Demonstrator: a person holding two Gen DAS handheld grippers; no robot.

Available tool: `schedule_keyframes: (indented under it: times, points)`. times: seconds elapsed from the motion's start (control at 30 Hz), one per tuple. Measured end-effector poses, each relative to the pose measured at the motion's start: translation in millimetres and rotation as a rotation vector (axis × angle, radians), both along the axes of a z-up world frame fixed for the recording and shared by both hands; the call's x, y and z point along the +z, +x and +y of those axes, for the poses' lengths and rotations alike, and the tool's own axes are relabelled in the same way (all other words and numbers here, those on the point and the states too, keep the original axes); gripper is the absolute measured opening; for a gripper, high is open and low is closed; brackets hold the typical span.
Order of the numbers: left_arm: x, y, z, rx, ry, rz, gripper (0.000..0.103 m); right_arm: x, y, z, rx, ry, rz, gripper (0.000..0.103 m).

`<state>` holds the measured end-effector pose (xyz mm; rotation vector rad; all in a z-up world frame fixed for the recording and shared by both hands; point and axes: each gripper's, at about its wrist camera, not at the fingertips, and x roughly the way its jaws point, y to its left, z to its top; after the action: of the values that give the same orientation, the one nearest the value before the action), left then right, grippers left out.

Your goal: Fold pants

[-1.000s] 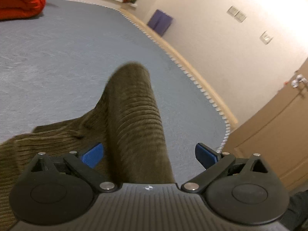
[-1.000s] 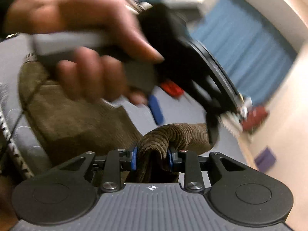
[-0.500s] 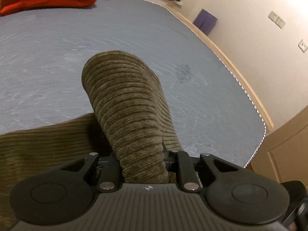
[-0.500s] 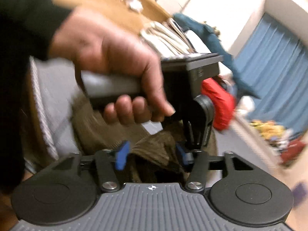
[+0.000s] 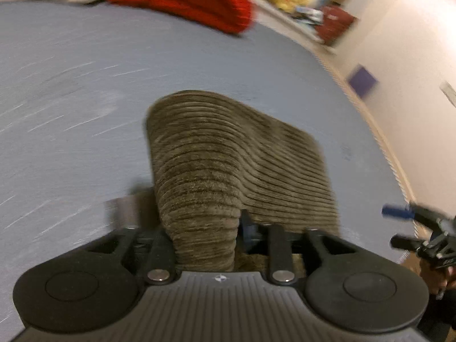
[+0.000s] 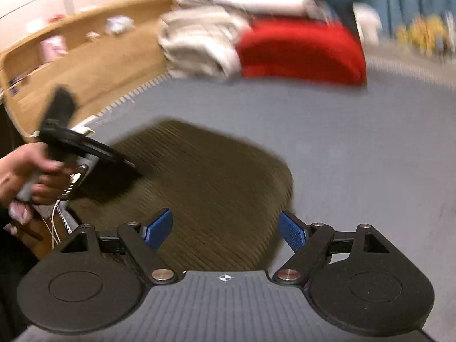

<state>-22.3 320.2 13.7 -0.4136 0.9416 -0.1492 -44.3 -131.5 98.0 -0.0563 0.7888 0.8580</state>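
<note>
Left gripper (image 5: 205, 242): I pinch the corduroy pants (image 5: 228, 165) fold
Right gripper (image 6: 225, 228): spread, empty
Advice: I lay the fold squarely, edges aligned, before letting go

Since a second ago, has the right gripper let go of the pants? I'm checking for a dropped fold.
Yes. The right gripper was shut on the pants; now its fingers stand apart above them.

Each gripper is matte black with two round discs, silver screw heads, a ribbed grey body bearing a small crosshair mark, and blue ribbed fingers (image 6: 292, 230). The left hand (image 6: 17, 171) shows bare skin.
</note>
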Motion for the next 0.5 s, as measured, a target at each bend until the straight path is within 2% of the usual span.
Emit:
schedule_keyframes:
  times: [0.03,0.07,0.1,0.13,0.2,0.23,0.3,0.37,0.5]
  points:
    - [-6,-1,10,0.027,0.006,0.027,0.054,-13,9,7,-0.009,-0.010,0.058,0.083]
    - [-12,-2,18,0.049,0.008,0.056,0.059,-26,10,14,-0.012,-0.013,0.105,0.084]
    - [-17,-1,24,0.064,0.005,0.078,0.070,-39,12,19,-0.015,-0.015,0.154,0.084]
    - [-23,-2,30,0.082,0.009,0.097,0.091,-50,14,23,-0.022,-0.016,0.195,0.084]
    - [-26,-1,35,0.123,0.057,0.112,0.102,-64,22,30,-0.060,0.001,0.275,0.085]
    - [-28,-1,41,0.133,0.048,0.115,0.102,-72,27,31,-0.083,0.013,0.322,0.085]
    - [-37,-1,55,0.144,-0.055,0.123,0.102,-86,35,37,-0.134,0.035,0.417,0.085]
    - [-50,-3,64,0.140,-0.133,0.143,0.102,-95,36,39,-0.164,0.051,0.463,0.085]
    - [-74,0,66,0.125,-0.179,0.192,0.102,-106,42,56,-0.164,0.068,0.509,0.085]
